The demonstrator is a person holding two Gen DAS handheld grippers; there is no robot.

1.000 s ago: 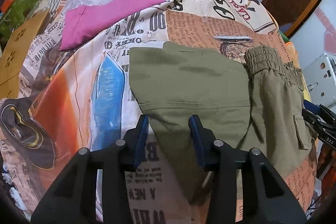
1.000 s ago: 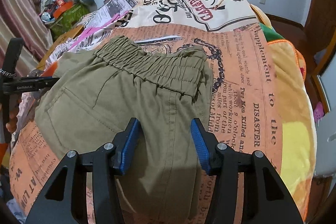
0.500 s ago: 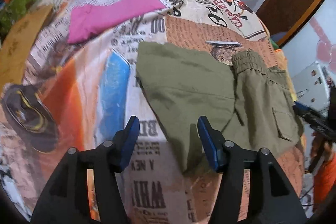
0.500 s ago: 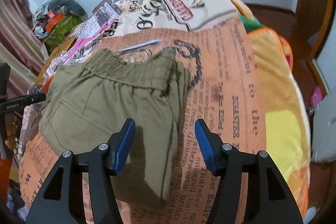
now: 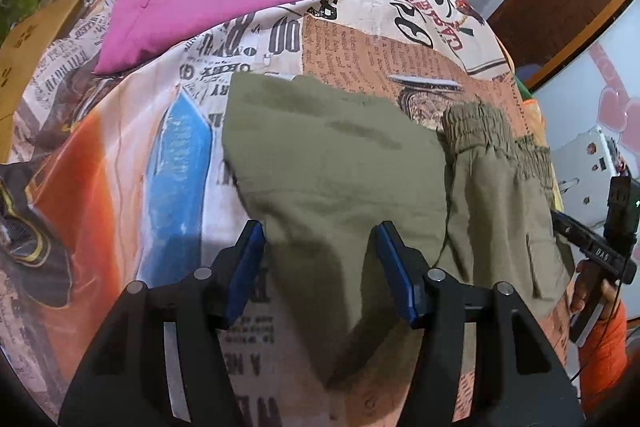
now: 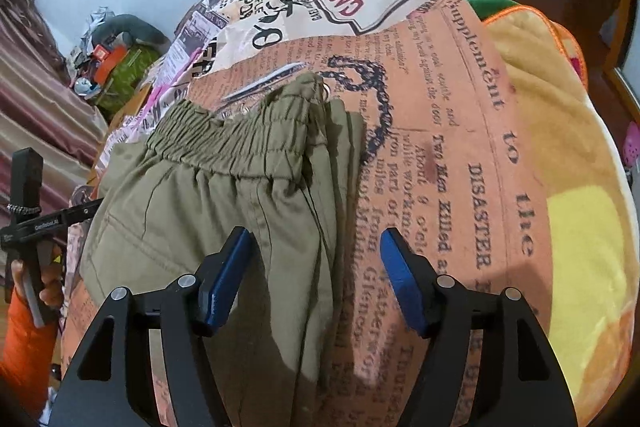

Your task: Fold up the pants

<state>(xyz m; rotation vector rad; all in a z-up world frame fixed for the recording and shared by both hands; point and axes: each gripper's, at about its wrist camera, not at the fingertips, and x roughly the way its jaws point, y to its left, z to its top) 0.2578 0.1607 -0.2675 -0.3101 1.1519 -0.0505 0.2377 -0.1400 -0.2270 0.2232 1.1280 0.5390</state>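
A bed covered by a newspaper-print sheet point(image 5: 360, 39) is seen, with olive pants point(image 5: 340, 167) lying folded on it. The left gripper point(image 5: 320, 259) and right gripper point(image 6: 316, 267) are held over the pants, fingers spread wide, the right's having just been opening; nothing is gripped.

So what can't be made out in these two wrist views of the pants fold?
- Left wrist view: the near end of the olive pants runs under the left claw, whose body hides it.
- Right wrist view: the pants' near edge is hidden behind the right claw.
- Right wrist view: the pink garment shows only as a sliver behind the waistband.
- Neither view shows what lies under the top layer.
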